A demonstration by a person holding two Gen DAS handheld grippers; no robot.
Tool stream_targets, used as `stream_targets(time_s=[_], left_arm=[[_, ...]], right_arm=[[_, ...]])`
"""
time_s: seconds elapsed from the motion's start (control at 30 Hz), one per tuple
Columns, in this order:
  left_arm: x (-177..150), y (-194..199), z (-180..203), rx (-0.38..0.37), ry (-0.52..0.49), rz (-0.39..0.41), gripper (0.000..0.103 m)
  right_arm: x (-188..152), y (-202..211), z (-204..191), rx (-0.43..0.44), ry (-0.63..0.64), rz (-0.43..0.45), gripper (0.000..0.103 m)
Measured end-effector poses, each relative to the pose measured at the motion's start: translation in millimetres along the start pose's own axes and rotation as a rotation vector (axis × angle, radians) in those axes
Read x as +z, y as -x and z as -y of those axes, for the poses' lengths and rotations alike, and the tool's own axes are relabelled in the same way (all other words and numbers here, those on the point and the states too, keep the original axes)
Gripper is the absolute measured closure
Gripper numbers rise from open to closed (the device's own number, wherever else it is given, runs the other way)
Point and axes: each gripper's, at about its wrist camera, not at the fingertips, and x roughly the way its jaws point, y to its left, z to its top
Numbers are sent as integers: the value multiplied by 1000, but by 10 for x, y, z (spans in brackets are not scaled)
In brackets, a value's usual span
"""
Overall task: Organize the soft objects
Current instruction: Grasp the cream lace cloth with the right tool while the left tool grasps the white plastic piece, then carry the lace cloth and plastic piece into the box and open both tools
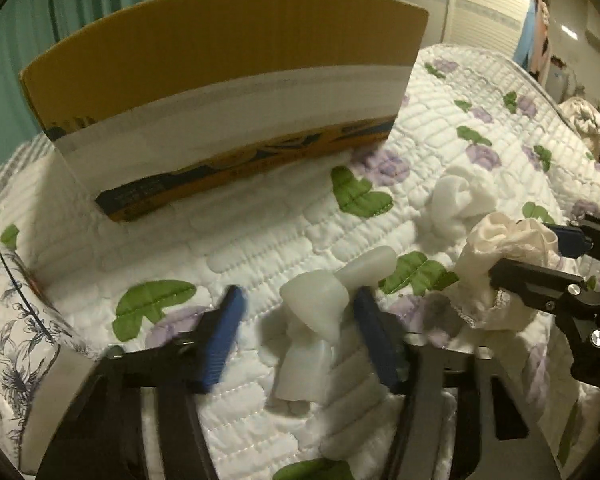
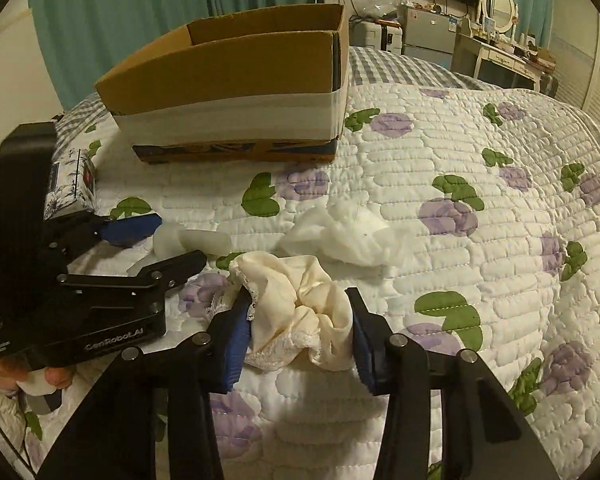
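A floral quilted bedspread [image 2: 440, 152] carries an open cardboard box [image 2: 236, 84] at far left. The right gripper [image 2: 296, 332] is clamped on a cream lace-trimmed garment [image 2: 300, 312] (near centre). The left gripper [image 1: 296, 336], jaws apart, straddles a white foam piece [image 1: 312, 320].

The cardboard box [image 2: 236, 80] is matt brown, banded with smooth white tape; before it, the quilt [image 2: 440, 240] is stitched, puffy cloth. The cream garment [image 2: 300, 312] is soft, lace-edged fabric.

Two low, close wrist views facing the box [image 1: 220, 92], sharing quilt [image 2: 440, 152].
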Motion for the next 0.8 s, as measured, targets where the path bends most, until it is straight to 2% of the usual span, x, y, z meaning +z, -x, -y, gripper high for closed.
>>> stream_targets(time_s=[0.03,0.07,0.17,0.4,0.8], left_arm=[[-4,10,8,-14,-6,1,72],[-7,34,22,-16,-13,4,74],[-17,89,56,6,-31,7,75],[-43,427,156,45,-20,37,75],[86,1355,392,133,-19,142,75]], right_arm=[[-3,7,-4,-2,3,1,59],[-6,14,-6,-3,6,3,60],[-22,41,-21,-7,18,10,62],[-58,220,-76,-5,46,60,77],[-94,1040,-93,66,0,223,79]])
